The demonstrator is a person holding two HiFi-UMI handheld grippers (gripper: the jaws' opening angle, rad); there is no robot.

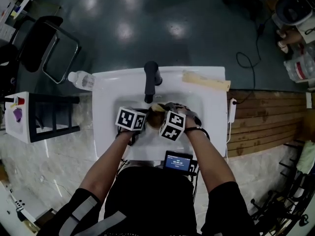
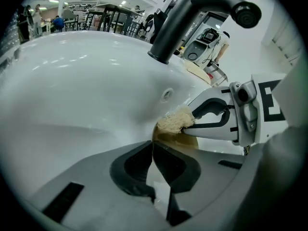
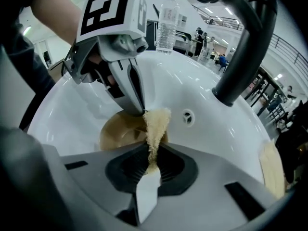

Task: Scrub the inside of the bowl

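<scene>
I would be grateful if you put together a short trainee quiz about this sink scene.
1. What does the right gripper hold?
A) a water bottle
B) a fibrous scrub pad
C) nothing
2. True or false: the left gripper is shut on the rim of the brown bowl.
3. Fill in: the bowl sits inside the white ____.
Key: 1 B; 2 true; 3 sink.

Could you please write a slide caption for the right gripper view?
Right claw pinches a tan scrubber at the brown bowl, which the left claw grips in the white sink.
</scene>
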